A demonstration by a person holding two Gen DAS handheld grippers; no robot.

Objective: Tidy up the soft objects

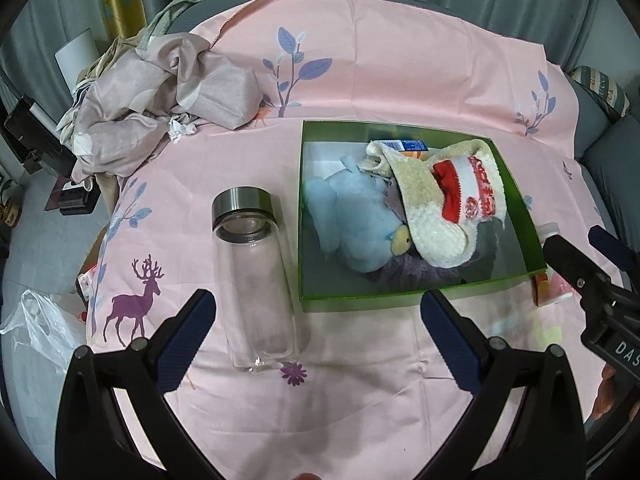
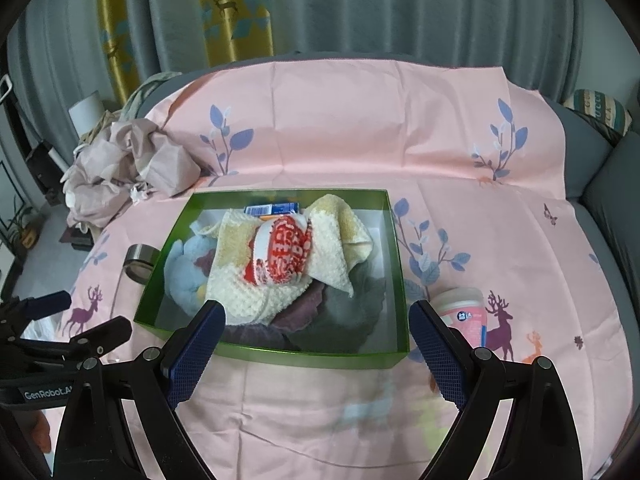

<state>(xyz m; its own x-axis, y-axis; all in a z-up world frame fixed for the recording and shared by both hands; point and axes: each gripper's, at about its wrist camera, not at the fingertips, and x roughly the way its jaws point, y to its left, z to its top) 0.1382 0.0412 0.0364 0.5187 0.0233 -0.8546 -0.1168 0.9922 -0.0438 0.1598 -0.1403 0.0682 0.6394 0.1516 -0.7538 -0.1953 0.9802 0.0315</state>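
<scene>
Soft things sit in the green cardboard box

Both your left gripper and right gripper gape empty; pinch the limp cream knitted towel by a fold (it sags).

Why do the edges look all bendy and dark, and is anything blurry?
Both views come through a round fisheye lens, so the pink sheet bulges and the corners go black. In the left wrist view the glass bottle is see-through and pale; in the right wrist view the sheet just past the green box smears soft.

Bare sheet before box; bottle flanks it.
</scene>
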